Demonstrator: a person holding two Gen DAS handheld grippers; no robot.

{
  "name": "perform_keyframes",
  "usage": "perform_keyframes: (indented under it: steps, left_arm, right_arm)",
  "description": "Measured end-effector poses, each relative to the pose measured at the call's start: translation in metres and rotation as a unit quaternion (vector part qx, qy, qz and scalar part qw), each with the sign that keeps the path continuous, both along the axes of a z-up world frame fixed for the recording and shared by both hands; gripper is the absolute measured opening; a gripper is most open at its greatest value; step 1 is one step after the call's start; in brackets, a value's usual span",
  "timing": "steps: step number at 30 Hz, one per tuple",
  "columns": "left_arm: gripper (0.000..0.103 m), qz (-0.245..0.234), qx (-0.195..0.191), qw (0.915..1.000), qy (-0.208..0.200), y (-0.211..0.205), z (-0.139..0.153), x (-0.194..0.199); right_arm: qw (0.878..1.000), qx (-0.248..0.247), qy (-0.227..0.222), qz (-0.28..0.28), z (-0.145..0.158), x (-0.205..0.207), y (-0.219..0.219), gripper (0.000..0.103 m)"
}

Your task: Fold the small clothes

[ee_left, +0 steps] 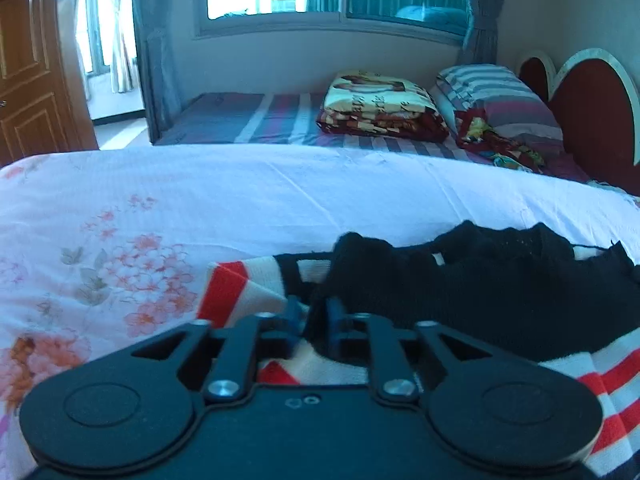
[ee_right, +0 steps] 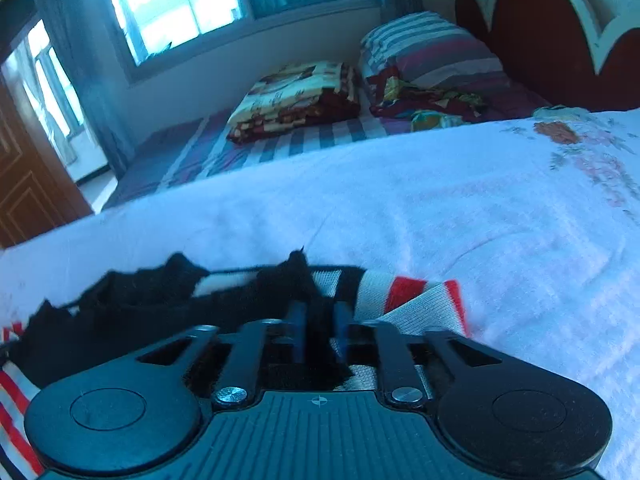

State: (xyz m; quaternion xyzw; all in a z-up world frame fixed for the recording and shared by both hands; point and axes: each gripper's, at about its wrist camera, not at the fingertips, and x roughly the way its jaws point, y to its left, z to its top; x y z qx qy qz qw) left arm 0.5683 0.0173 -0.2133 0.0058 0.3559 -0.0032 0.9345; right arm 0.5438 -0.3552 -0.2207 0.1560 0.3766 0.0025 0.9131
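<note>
A small knitted garment, black with red and white stripes, (ee_left: 460, 292) lies on a white floral sheet (ee_left: 200, 208). My left gripper (ee_left: 316, 316) is shut on a fold of its black fabric, near the striped left end. In the right wrist view the same garment (ee_right: 160, 304) lies across the sheet (ee_right: 480, 232). My right gripper (ee_right: 318, 320) is shut on black fabric beside the striped right end (ee_right: 412, 296). Both grippers sit low, close to the sheet.
Beyond the white sheet lies a striped bed (ee_left: 280, 120) with a folded patterned blanket (ee_left: 380, 108), a striped pillow (ee_left: 496, 92) and crumpled colourful cloth (ee_left: 500, 140). A red headboard (ee_left: 592, 120) stands at right, a wooden door (ee_left: 32, 80) at left, windows behind.
</note>
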Motion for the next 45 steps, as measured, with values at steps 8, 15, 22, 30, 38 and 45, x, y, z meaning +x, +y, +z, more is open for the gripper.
perform_keyframes:
  steps: [8,15,22,30,38,45]
  left_arm:
    - [0.034,-0.055,-0.041,0.9975,-0.014,-0.026,0.032,-0.025]
    - [0.036,-0.103,-0.014,0.9942,0.028,-0.074,0.003,-0.037]
    - [0.043,-0.079,-0.013,0.996,0.041,-0.051,-0.008,-0.038]
    - [0.051,-0.053,0.003,0.9977,0.042,-0.039,-0.004,-0.048]
    - [0.048,-0.074,-0.004,0.9967,0.034,-0.047,0.017,-0.078]
    - [0.05,-0.085,0.007,0.9958,0.033,-0.057,0.007,-0.097]
  right_arm:
    - [0.993,-0.011,-0.054,0.101,0.037,-0.028,0.065,0.055]
    - [0.983,-0.029,-0.029,0.176,0.01,-0.045,0.127,0.033]
    - [0.992,-0.064,-0.01,0.112,-0.012,-0.056,0.089,0.033]
    - [0.996,-0.07,0.0,0.05,-0.008,-0.073,0.046,0.033]
    - [0.995,-0.025,-0.026,0.088,0.018,-0.103,0.083,0.033]
    - [0.991,-0.024,-0.024,0.127,0.015,-0.115,0.132,0.033]
